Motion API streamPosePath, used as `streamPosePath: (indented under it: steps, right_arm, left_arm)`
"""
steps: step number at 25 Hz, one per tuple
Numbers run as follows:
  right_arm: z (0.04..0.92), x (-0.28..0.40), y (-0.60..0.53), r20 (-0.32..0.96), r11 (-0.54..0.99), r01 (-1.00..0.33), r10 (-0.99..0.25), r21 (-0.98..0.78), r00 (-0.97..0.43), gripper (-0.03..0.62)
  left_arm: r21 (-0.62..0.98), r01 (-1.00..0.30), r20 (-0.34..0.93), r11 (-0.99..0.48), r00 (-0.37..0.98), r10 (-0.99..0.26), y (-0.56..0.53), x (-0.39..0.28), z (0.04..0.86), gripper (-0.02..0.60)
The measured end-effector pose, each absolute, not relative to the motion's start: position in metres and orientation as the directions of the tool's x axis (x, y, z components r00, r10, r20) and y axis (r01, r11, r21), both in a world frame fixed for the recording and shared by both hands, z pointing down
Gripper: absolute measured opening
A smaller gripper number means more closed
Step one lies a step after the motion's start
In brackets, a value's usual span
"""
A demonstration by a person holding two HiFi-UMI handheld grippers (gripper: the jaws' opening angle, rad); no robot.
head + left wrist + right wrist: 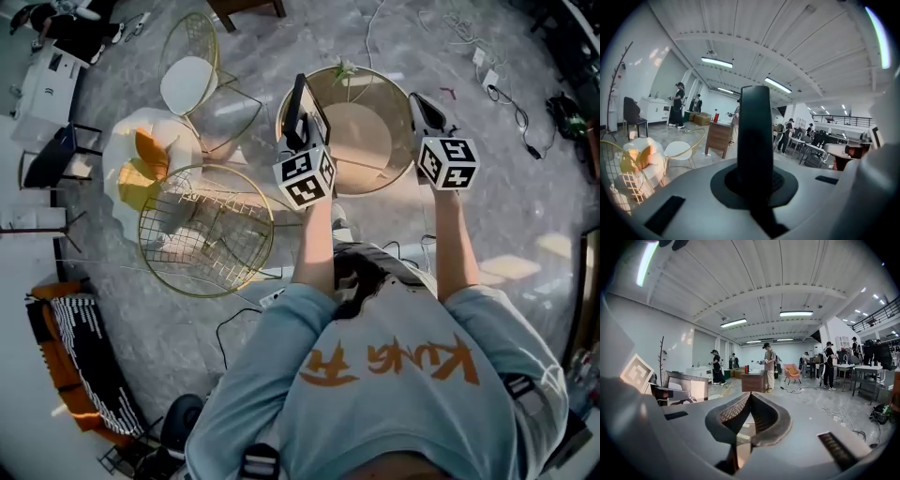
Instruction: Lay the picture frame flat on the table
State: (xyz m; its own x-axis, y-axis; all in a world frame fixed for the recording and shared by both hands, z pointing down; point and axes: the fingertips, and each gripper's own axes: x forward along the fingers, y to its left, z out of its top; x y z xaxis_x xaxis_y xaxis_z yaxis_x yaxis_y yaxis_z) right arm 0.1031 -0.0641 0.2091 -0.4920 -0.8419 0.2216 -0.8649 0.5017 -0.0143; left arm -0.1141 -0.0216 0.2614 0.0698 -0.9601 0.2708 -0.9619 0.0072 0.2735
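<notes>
The picture frame [312,111], black-edged with a pale face, stands upright over the near rim of the round table [375,141]. My left gripper [302,127] is shut on it. In the left gripper view the frame [755,136] shows edge-on as a dark upright slab between the jaws. From the right gripper view the same frame [686,387] appears at the left, face toward me. To the frame's right, my right gripper [427,114] hangs over the table and apart from the frame. Its tips [749,397] meet with nothing between them.
Gold wire chairs [206,230] and a white armchair with a yellow cushion [141,164] stand left of the table. Cables [506,94] trail over the floor at the right. A wooden desk [753,380] and several standing people are farther off.
</notes>
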Motion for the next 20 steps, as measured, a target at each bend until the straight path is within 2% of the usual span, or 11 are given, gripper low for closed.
streamPosePath:
  steps: [10,20]
  right_arm:
    - [0.229,0.016,-0.151,0.339,0.619,-0.783,-0.752,0.068,-0.565,-0.002]
    - [0.268,-0.02,-0.215,0.415,0.61,-0.79,-0.734,0.054,-0.538,-0.002]
  left_arm:
    - [0.41,-0.89,0.361,0.202,-0.045,-0.931,-0.087,-0.203,0.322,0.026]
    - [0.438,-0.877,0.437,0.2,0.013,-0.899,-0.146,-0.221,0.368,0.026]
